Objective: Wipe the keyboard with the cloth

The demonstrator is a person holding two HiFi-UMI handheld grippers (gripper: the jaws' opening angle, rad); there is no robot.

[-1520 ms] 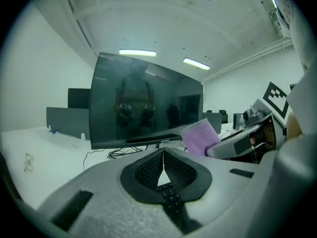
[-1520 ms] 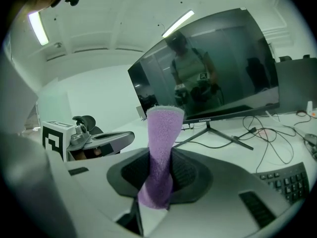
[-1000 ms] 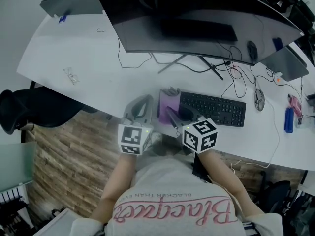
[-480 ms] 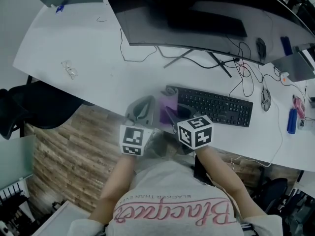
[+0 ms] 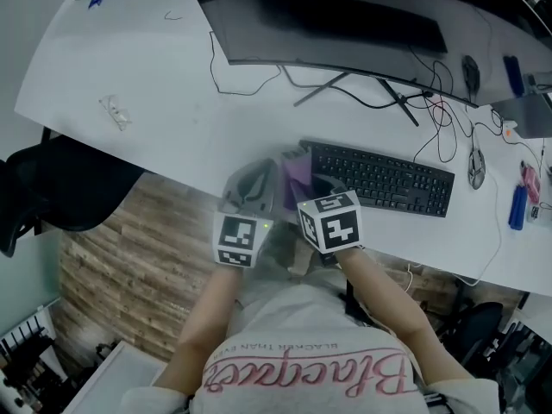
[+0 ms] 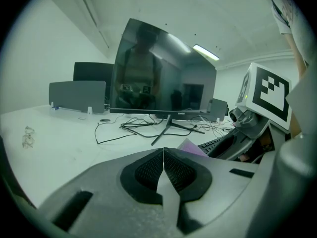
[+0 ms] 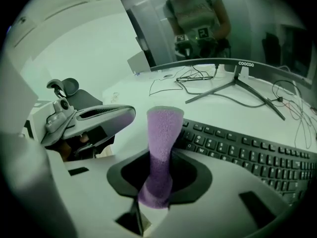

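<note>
– What is held, and where?
– The purple cloth (image 7: 159, 148) is clamped upright in the right hand-held gripper (image 7: 157, 180), with the keyboard (image 7: 247, 150) just ahead-right of it. The left hand-held gripper (image 6: 163, 168), alongside, is closed on nothing.

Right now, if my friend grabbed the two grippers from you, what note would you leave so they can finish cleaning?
Left gripper: jaws together, holding nothing, beside the right one at the desk's near edge.
Right gripper: jaws shut on the purple cloth, which sticks up out of them.
Keyboard: flat on the desk; the cloth is by its left end.
Done: cloth is gripped. I cannot tell if any keys have been wiped.
Left: sweep the cloth across the keys.
</note>
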